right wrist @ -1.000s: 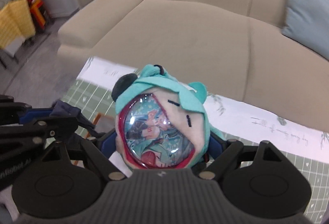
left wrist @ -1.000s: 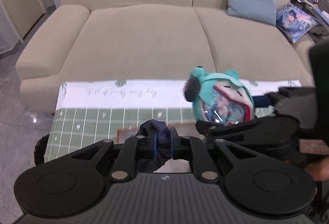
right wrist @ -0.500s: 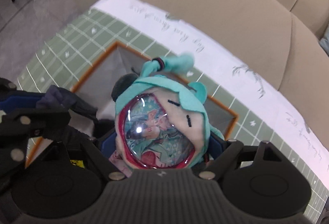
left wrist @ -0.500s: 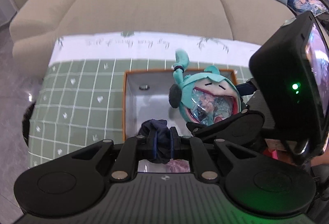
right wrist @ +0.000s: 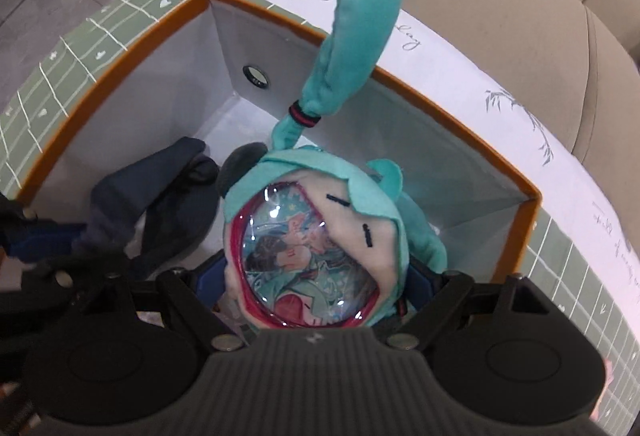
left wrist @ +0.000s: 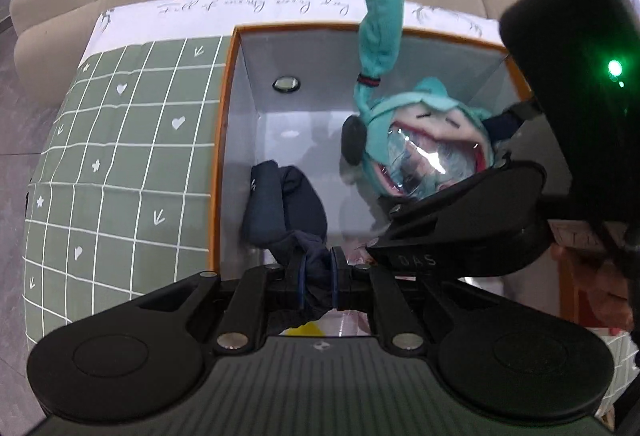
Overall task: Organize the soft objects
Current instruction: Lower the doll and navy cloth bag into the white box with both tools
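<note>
Both grippers have descended since the earlier frames: the sofa that then filled the background has given way to the open interior of the orange-rimmed box, and each carried item now hangs inside its walls.

Left wrist view. Left gripper [left wrist: 318,278], jaws clenched on a pinch of the dark navy cloth [left wrist: 280,208]. The cloth's bulk extends forward from the fingertips and lies low against the left wall of the box [left wrist: 224,140], its long axis running away from the jaws toward the far wall. The teal plush [left wrist: 416,144] hangs to the right, carried by the right gripper, apart from the cloth. The box stands on a green checked tablecloth [left wrist: 120,156].

Right wrist view. Right gripper [right wrist: 316,276], jaws spread wide yet grasping the plush [right wrist: 316,236] across its round body; the pads are hidden behind it. The plush's long tail points up and away toward the far rim, so its axis lies along the gripper's line of sight, with the box floor directly beyond. The cloth [right wrist: 160,212] sits to the left, nearer the left gripper.

Judgement: both items are directly above free floor, cloth left and plush right; release requires only opening, the cloth appearing closer to rest.
</note>
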Available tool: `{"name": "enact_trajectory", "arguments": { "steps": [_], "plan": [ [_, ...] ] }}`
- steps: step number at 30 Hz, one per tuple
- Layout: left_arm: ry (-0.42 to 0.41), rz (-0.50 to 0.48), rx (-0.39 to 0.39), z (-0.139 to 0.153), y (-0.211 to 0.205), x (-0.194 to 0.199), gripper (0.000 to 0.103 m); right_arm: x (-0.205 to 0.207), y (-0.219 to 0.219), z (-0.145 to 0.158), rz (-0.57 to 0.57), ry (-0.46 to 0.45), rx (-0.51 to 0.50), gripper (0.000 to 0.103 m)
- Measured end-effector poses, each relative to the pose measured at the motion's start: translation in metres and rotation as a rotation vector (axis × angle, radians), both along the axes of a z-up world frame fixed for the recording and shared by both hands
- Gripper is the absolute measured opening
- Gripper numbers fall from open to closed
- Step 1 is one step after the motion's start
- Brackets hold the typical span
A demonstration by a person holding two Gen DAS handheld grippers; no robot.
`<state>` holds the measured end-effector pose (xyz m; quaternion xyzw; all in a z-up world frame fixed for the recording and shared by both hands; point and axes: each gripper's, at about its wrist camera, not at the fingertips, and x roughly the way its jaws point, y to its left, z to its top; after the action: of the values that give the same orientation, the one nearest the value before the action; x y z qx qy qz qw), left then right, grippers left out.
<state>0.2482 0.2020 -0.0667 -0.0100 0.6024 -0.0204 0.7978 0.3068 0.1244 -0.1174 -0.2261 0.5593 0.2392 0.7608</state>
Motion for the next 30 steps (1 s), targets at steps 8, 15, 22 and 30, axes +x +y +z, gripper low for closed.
{"name": "enact_trajectory", "arguments": {
  "steps": [8,15,22,30],
  "plan": [
    [0.001,0.001,0.007,-0.004,0.000,0.000,0.013,0.001,0.003,-0.005,0.039,-0.022,-0.042,0.086],
    [0.033,-0.008,0.068,-0.006,0.003,-0.004,0.013,-0.009,-0.001,-0.001,0.087,0.010,-0.008,0.086],
    [0.049,-0.013,0.052,0.000,0.007,-0.011,0.013,-0.013,0.003,-0.023,0.103,0.182,-0.045,0.086],
    [0.049,0.033,0.000,-0.002,0.015,-0.007,0.014,0.001,-0.005,-0.017,-0.024,0.117,-0.036,0.086]
  ]
}}
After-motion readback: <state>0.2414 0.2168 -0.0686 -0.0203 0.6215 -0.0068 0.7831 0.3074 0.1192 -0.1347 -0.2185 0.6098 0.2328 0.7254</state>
